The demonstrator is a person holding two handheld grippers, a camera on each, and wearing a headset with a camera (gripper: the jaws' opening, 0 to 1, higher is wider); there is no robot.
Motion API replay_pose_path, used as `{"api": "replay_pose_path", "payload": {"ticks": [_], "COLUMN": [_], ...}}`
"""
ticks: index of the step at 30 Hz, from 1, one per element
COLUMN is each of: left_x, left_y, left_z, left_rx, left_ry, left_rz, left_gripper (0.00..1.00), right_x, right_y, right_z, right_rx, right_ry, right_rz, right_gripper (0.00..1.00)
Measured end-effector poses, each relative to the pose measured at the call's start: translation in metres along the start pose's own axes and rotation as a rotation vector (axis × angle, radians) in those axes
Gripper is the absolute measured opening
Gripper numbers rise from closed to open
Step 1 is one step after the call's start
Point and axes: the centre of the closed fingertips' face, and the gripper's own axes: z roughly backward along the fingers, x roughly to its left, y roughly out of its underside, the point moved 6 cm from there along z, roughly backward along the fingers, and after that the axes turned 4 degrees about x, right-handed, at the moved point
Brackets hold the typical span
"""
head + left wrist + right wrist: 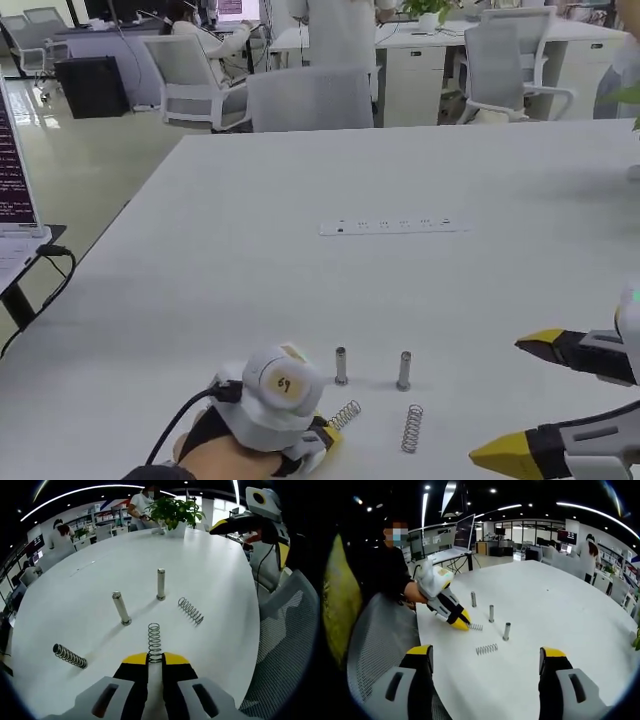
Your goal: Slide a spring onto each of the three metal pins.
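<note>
Left gripper is clenched on one end of a spring. Spring axis runs in line with the jaws, free end pointing between two upright pins, near pin and far pin. Loose spring lies flat beside them. Right gripper is released, jaws wide, well apart.

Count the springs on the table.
3. One spring is held in the left gripper's fingers; a second lies loose beside the two bare pins; a third sits apart, seemingly already on a pin.
</note>
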Motion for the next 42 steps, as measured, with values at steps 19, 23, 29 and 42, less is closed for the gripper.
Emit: {"api": "replay_pose_path", "payload": {"ticks": [19,23,29,42], "left_x": [-0.011,-0.014,-0.020,-0.034], "left_y": [-0.024,-0.028,-0.033,-0.043], "left_z": [0.074,0.086,0.104,0.132], "left_rx": [-0.115,-0.153,-0.213,-0.320], "left_ry": [0.076,0.094,0.128,0.209], "left_rz": [-0.113,-0.133,-0.169,-0.319], "left_gripper": [0.02,0.02,0.02,0.02], "right_x": [0.016,0.022,0.031,0.057], "right_y": [-0.025,-0.036,-0.050,-0.074], "right_z": [0.002,0.001,-0.002,-0.013], "right_rx": [-0.011,-0.030,-0.057,-0.077], "right_ry": [-0.035,-0.072,-0.129,-0.291], "right_rz": [0.059,0.073,0.089,0.137], "right_gripper": [0.82,0.80,0.76,0.64]}}
